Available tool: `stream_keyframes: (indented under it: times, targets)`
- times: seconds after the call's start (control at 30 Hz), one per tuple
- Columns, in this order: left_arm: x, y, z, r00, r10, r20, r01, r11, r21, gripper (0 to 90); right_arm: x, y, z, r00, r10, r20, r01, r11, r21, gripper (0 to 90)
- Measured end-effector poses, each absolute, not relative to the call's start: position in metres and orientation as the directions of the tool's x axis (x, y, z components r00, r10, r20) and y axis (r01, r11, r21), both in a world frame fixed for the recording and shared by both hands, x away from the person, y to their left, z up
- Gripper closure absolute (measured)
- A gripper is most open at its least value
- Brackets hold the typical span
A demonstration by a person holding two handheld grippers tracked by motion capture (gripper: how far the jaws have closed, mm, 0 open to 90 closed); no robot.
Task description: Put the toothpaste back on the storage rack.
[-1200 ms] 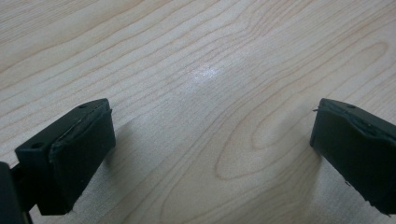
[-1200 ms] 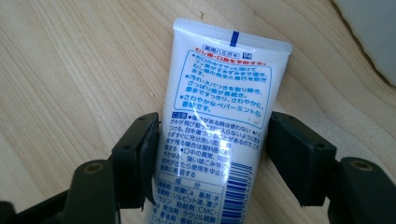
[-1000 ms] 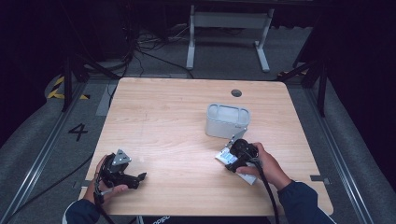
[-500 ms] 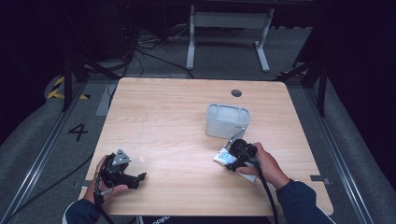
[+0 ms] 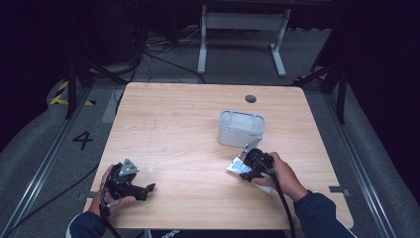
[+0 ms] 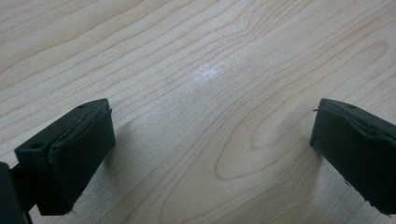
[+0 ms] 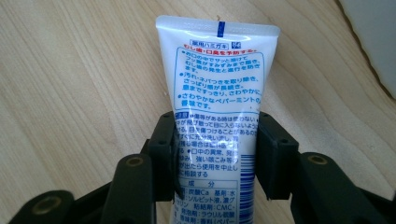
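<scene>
A white toothpaste tube point(image 7: 217, 88) with blue printed text is clamped between the jaws of my right gripper point(image 7: 217, 140), its flat crimped end pointing away from the camera. In the high view the tube point(image 5: 236, 166) sticks out to the left of the right gripper point(image 5: 247, 166), low over the table's front right, just in front of a grey container point(image 5: 241, 130). My left gripper point(image 5: 147, 188) rests at the front left corner. Its jaws point(image 6: 210, 144) stand wide apart over bare wood with nothing between them.
The grey open-top container's corner point(image 7: 373, 37) shows at the upper right of the right gripper view. The light wooden table point(image 5: 173, 124) has a round cable hole point(image 5: 250, 98) near its far edge. A metal stand point(image 5: 242, 22) and cables lie on the floor beyond.
The right gripper, holding the tube, has edged slightly to the left. The left gripper has stayed where it was.
</scene>
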State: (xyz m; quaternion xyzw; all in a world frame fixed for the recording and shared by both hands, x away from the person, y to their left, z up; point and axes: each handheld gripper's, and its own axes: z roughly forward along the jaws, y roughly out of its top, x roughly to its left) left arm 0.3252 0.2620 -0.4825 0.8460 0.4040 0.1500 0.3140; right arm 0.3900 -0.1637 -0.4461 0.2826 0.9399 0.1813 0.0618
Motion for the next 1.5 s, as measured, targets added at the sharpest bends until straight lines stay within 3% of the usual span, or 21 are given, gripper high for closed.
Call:
stream_keyframes:
  times: [0.33,1.5]
  targets:
    - [0.325,0.262,-0.483,0.627,0.779,0.001,0.588,-0.474,0.656,0.4,0.387,-0.166,-0.444,-0.847,0.531,-0.019,0.481,0.782,0.396,62.4]
    - [0.325,0.262,-0.482,0.629,0.778,0.000,0.590,-0.477,0.652,0.4,0.383,-0.190,-0.431,-0.852,0.523,0.027,0.466,0.732,0.497,65.6]
